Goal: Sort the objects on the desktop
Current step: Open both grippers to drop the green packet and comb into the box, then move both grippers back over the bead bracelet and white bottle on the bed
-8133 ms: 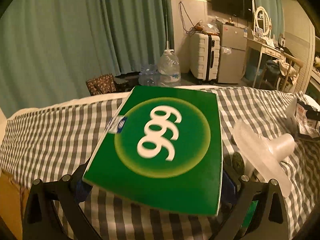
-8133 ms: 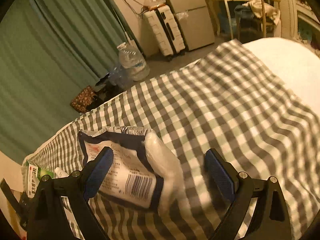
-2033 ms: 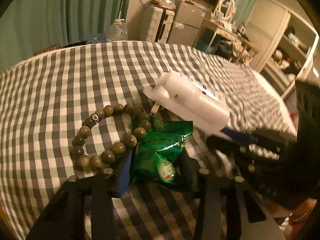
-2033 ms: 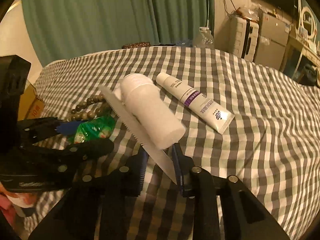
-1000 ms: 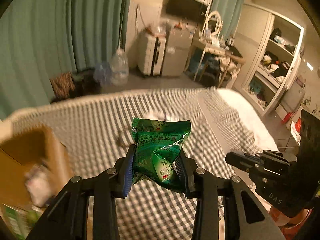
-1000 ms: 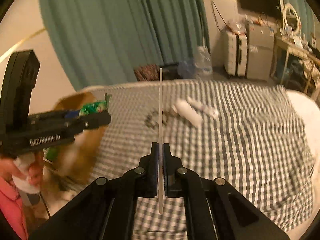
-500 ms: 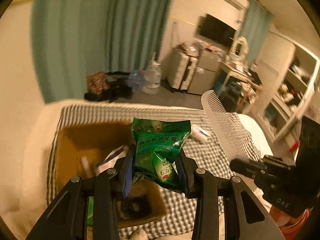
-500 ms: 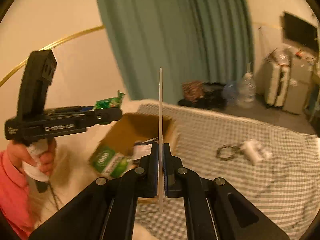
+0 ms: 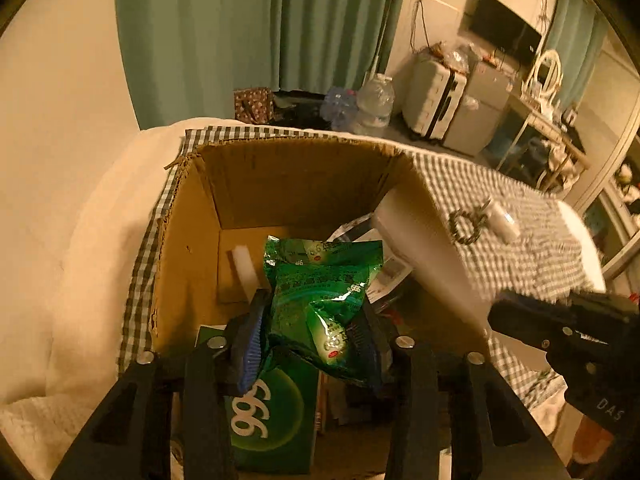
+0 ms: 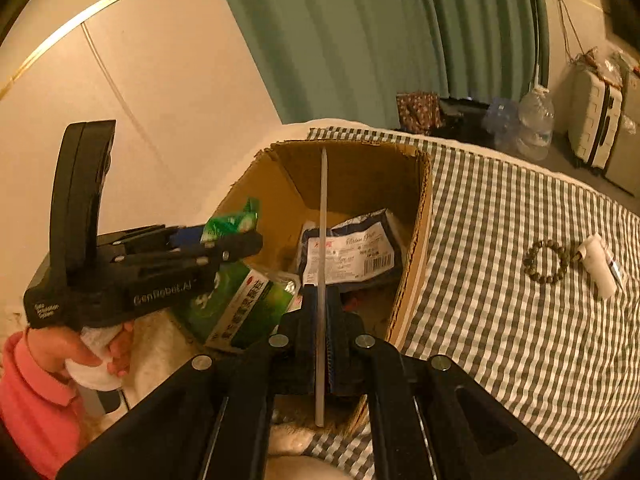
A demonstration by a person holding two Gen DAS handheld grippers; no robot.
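A crumpled green packet (image 9: 320,300) hangs between the pads of my left gripper (image 9: 310,312) just above the open cardboard box (image 9: 288,144). The jaws are opening, with the pads still touching the packet. My right gripper (image 10: 322,296) holds a white comb (image 10: 321,220) edge-on over the same box (image 10: 416,240); its jaws are opening too, and the comb stays between them. The comb (image 9: 420,248) shows as a white blur in the left wrist view. Inside the box lie a green "999" carton (image 9: 272,412), a dark-edged white pouch (image 10: 352,256) and a white block (image 9: 246,268).
A bead bracelet (image 10: 546,260) and a white bottle (image 10: 598,268) lie on the grey checked cloth (image 10: 500,340) to the box's right. A hand in a pink sleeve (image 10: 36,400) grips the left gripper (image 10: 240,236). A cream wall stands left; curtains, a water jug and a suitcase stand behind.
Both grippers have swung left from above the bed to just over the cardboard box and come lower. The packet and the comb travelled with them; the left jaws stand slightly wider.
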